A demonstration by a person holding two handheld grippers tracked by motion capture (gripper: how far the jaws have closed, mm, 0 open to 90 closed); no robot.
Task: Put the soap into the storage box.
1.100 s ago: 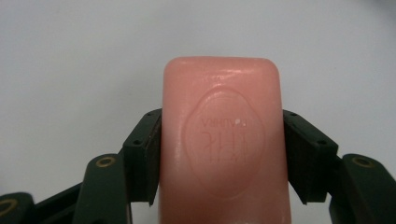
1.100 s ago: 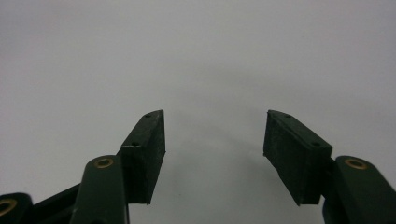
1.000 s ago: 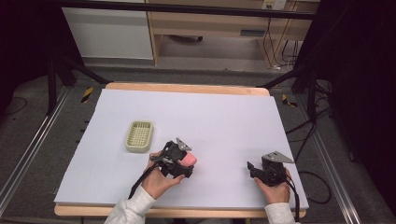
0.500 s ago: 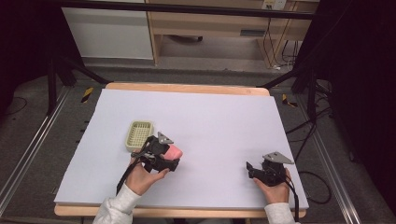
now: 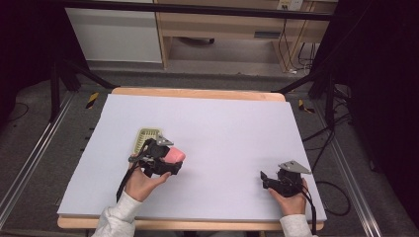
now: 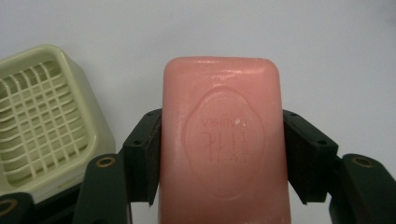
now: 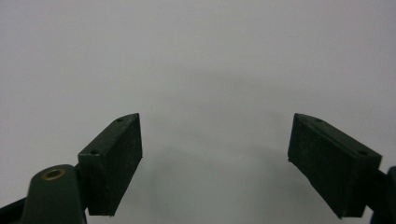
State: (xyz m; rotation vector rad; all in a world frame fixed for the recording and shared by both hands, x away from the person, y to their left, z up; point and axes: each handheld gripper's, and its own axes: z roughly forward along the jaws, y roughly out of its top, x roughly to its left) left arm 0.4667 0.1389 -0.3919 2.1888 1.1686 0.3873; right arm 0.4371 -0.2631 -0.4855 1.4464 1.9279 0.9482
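Beside the soap dish our left gripper clamps the pink soap, while our right gripper has just been opening, empty.

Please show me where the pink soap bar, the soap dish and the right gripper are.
pink soap bar [image 6: 224, 140]: left gripper view, on its stamped face.
soap dish [image 6: 44, 121]: left gripper view, on its slotted grid.
right gripper [image 5: 265, 178]: high view, between its open fingertips.
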